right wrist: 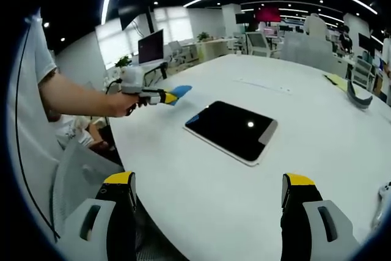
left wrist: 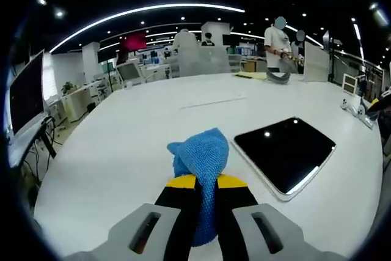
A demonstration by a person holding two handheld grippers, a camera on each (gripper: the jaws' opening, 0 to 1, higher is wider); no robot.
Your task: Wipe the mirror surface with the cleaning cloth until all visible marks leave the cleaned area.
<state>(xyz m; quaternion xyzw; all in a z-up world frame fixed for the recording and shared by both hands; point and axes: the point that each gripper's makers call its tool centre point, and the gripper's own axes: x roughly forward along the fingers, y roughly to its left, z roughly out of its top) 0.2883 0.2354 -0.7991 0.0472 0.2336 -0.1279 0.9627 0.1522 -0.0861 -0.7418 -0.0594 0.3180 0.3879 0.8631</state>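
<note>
left gripper [left wrist: 204,203]: jaws closed on the blue cleaning cloth [left wrist: 201,163], bunched, sticking out past the tips; held above the table, not touching the glass
right gripper [right wrist: 208,197]: jaws spread wide, nothing between them, hanging over the near table edge
mirror [left wrist: 284,151]: dark flat rectangular panel with a pale rim, lying flat on the white table [left wrist: 122,151], just right of the cloth in the left gripper view; ceiling lights reflect in it; marks too small to tell
person's hand [right wrist: 119,103]: grips the left tool, cloth tip near the mirror's far corner in the right gripper view
far: monitor [left wrist: 24,99], desks, people standing, grey curved object [left wrist: 278,76] at the far edge
stage: judged as approach, wiping not begun
risk: cloth is pinched narrow, so little contact area, may leave streaks; mirror is loose on a smooth top, a hard sideways push could slide it toward the edge; right tool is free to steady it
</note>
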